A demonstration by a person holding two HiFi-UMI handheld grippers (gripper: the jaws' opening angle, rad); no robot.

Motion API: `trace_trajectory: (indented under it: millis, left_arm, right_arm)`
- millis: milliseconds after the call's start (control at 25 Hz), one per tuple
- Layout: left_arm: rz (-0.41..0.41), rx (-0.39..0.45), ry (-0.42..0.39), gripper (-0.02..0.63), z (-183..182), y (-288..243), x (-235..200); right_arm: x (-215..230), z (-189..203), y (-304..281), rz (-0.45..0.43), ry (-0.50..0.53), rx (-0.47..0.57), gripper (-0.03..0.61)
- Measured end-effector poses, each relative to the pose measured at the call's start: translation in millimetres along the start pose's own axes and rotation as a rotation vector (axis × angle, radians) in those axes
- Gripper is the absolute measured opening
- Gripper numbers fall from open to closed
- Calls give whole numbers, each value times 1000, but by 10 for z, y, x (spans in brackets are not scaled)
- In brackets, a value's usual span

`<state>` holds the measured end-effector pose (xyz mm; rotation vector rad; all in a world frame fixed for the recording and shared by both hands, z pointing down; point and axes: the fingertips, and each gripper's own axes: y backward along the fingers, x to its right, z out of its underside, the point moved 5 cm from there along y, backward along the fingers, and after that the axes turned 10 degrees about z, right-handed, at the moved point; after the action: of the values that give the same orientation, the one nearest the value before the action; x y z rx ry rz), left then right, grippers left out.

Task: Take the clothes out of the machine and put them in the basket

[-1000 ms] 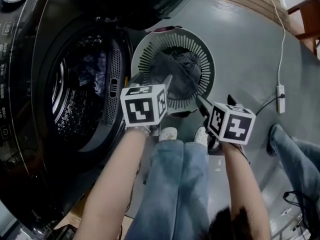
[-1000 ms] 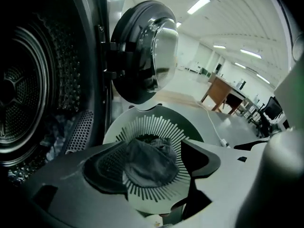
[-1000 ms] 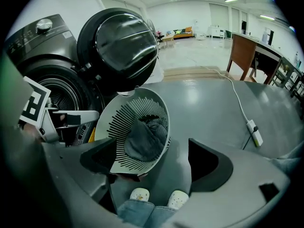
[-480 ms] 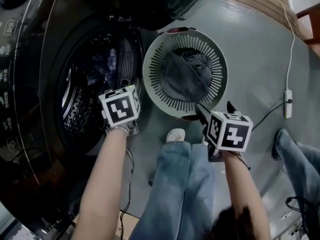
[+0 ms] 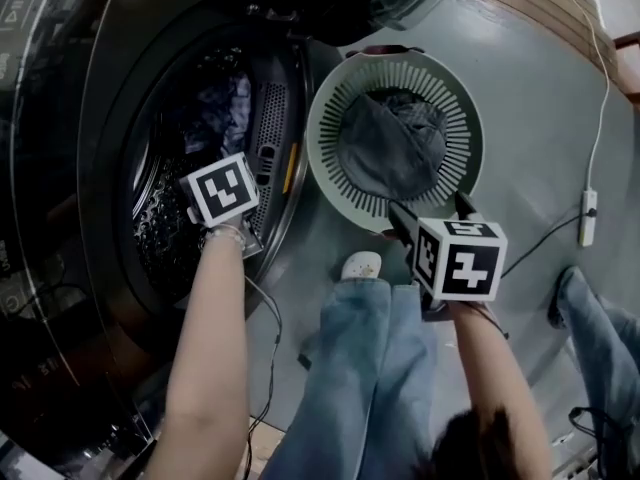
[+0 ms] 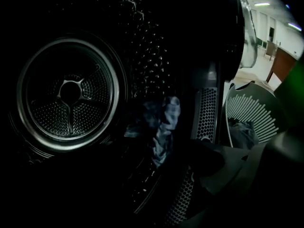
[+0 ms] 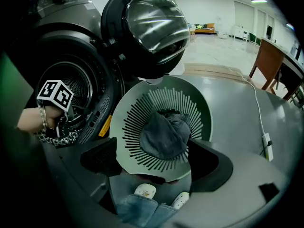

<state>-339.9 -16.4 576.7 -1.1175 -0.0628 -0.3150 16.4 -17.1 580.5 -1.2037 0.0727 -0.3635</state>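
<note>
The dark washing machine's drum point(image 5: 160, 228) stands open, its door point(image 7: 142, 27) swung up. Blue patterned clothes point(image 5: 215, 108) lie inside, seen ahead in the left gripper view as a blue cloth point(image 6: 164, 122). My left gripper point(image 5: 225, 213) is at the drum's mouth and points in. Its jaws have just been opening and nothing is between them. The round pale slatted basket point(image 5: 330, 138) on the floor holds grey clothes point(image 5: 390, 148). My right gripper point(image 5: 430, 213) hovers open and empty at the basket's near rim point(image 7: 121, 118), over the grey clothes point(image 7: 164, 134).
The person's jeans legs and white shoes point(image 5: 360, 266) stand just below the basket. A white cable with a switch point(image 5: 588, 213) runs over the grey floor at right. Another person's leg point(image 5: 590, 318) is at the right edge. A wooden table point(image 7: 270, 61) stands beyond.
My left gripper has swung left from above the basket to the drum's opening. The right gripper has stayed near the basket's near rim, shifting slightly.
</note>
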Motion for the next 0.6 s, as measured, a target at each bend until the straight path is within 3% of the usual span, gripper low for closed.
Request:
trace_trajectory:
  millis: [120, 240, 320, 520, 600]
  left_arm:
    - [21, -18, 0, 417, -49, -165, -75]
    - [-82, -160, 9, 423, 36, -267, -227]
    - [-109, -199, -14, 423, 36, -304, -239]
    - [-44, -222, 33, 370, 116, -593, -244]
    - [-39, -236, 46, 313, 144, -683, -258]
  right_arm:
    - [-91, 27, -108, -11, 25, -15, 468]
    - [-168, 31, -233, -16, 42, -26, 468]
    - [-223, 33, -300, -25, 43, -37, 468]
    - [-383, -4, -447, -62, 87, -37, 466]
    - [-417, -40, -529, -69, 110, -28, 466]
